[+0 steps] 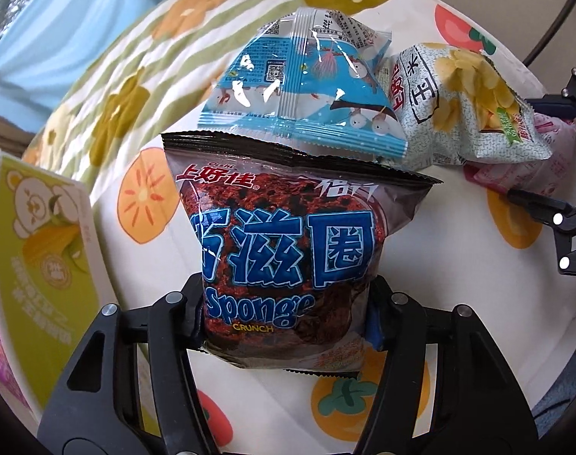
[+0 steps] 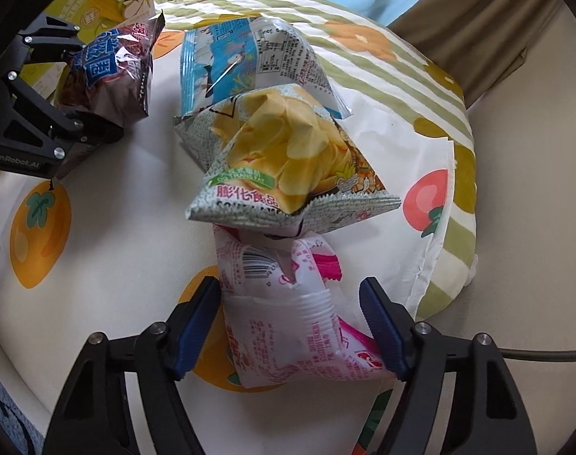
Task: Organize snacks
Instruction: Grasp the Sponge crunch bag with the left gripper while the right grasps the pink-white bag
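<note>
Left gripper (image 1: 288,314) has its jaws clamped on the dark Sponge Crunch bag (image 1: 284,258), while the right gripper (image 2: 289,326) brackets the pink-and-white packet (image 2: 284,322), jaws half-closed with one pad touching. Everything's sitting on the fruit-print cloth (image 2: 109,204). These crinkly, puffy foil bags slip, so I'd pinch near the middle, gently.
</note>
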### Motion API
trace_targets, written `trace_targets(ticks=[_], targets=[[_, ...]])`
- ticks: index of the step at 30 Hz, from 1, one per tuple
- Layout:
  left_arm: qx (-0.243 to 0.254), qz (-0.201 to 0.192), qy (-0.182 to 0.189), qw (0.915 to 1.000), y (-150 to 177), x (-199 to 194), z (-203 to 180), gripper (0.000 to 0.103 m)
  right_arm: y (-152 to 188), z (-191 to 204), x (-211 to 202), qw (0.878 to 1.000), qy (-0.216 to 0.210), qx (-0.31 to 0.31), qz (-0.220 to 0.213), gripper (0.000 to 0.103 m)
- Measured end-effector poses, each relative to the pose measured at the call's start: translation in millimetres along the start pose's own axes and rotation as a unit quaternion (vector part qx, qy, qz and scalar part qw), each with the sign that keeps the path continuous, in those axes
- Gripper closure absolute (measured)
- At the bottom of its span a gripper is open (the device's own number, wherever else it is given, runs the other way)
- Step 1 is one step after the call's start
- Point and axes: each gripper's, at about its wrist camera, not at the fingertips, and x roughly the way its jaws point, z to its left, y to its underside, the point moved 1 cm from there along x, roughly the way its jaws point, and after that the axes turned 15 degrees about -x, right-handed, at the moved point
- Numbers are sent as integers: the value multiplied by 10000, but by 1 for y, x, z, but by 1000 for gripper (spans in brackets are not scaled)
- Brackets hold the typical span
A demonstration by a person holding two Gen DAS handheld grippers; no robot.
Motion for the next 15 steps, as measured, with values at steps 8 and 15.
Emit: trace_targets(ticks=[8,15], targets=[[-231,-58,-11,9997,9,-11,4,47,-1,7,1,9999,-171,0,-18,48],[-424,-160,-6,9990,15,-26,2,47,2,2,-10,9995,-243,173,-67,59]])
